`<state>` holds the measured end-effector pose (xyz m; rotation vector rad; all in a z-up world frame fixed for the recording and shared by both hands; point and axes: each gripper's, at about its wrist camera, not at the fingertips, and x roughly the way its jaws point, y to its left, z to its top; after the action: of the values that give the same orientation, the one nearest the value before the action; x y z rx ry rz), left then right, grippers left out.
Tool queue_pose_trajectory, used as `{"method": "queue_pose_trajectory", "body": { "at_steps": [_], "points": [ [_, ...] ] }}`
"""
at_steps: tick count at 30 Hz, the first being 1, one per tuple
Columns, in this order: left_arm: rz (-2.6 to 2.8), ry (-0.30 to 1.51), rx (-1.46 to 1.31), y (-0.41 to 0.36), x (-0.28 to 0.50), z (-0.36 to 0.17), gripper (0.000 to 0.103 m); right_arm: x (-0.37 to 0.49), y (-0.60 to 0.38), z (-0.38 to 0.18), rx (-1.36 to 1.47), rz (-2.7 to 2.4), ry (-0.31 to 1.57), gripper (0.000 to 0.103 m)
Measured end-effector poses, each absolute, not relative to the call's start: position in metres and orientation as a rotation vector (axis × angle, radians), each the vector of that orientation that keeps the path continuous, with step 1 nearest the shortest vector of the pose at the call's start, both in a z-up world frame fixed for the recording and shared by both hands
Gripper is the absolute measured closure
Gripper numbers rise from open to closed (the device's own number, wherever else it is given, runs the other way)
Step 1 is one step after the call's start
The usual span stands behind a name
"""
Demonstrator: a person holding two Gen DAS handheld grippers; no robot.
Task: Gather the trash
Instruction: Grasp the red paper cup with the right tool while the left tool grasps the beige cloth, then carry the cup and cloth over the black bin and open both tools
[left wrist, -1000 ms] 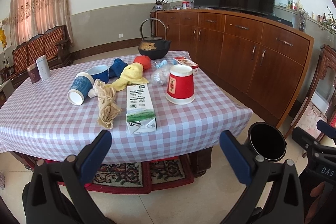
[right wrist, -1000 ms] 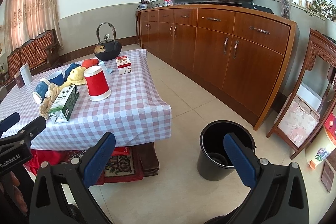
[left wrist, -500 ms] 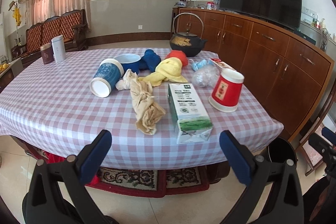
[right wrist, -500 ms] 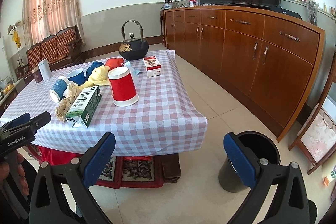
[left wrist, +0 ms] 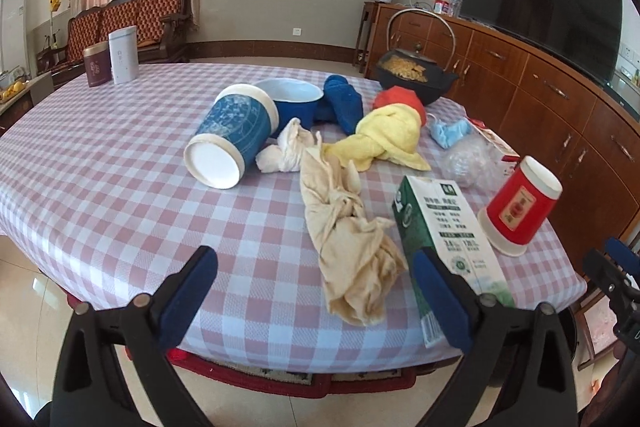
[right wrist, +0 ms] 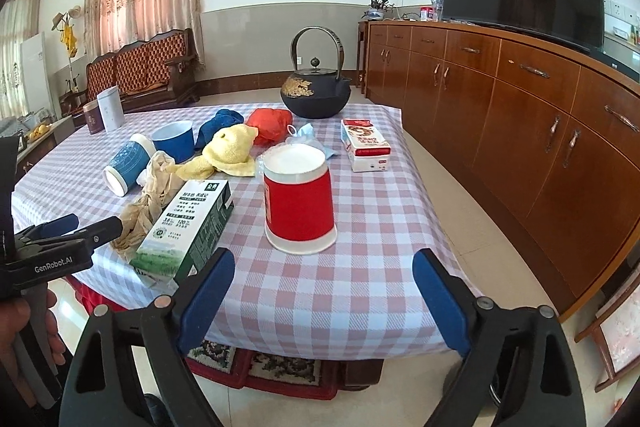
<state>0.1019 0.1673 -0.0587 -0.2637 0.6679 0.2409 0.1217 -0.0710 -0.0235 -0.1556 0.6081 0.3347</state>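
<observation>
Both the left hand-held gripper (left wrist: 316,291) and the right hand-held gripper (right wrist: 320,287) tilt down toward the table (right wrist: 360,267), jaws wide, just narrowing, empty.

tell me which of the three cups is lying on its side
The blue patterned paper cup, tipped over with its white base facing the camera. The red cup stands upside down; the plain blue cup stands upright.

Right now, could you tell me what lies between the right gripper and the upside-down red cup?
Nothing: in the right wrist view only bare checked tablecloth separates the open right gripper from the red cup. The green carton lies off to the left.
</observation>
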Motion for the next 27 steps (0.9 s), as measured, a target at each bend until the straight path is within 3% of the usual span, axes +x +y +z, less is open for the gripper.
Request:
{"method": "queue_pose_trajectory", "body": {
  "at_steps": [6, 15, 16, 19, 20, 27],
  "points": [
    [0.216, 0.7, -0.251, 0.169, 0.127, -0.069, 0.018, 0.159, -0.045, -0.036, -0.159, 0.365, 0.637, 0.026],
    [0.178, 0.747, -0.254, 0.171, 0.152, -0.082, 0.031, 0.202, -0.03, -0.054, -0.132, 0.382, 0.68, 0.031],
    [0.179, 0.746, -0.251, 0.171, 0.154, -0.081, 0.034, 0.204, -0.029, -0.055, -0.131, 0.384, 0.68, 0.031],
    [0.164, 0.749, -0.252, 0.172, 0.157, -0.08, 0.064, 0.211, -0.026, -0.058, -0.129, 0.396, 0.687, 0.039],
    [0.162, 0.743, -0.241, 0.172, 0.157, -0.078, 0.066, 0.211, -0.026, -0.058, -0.127, 0.402, 0.682, 0.04],
    [0.151, 0.675, -0.246, 0.175, 0.145, -0.056, 0.069, 0.205, -0.036, -0.047, -0.083, 0.405, 0.65, 0.042]
  ]
}}
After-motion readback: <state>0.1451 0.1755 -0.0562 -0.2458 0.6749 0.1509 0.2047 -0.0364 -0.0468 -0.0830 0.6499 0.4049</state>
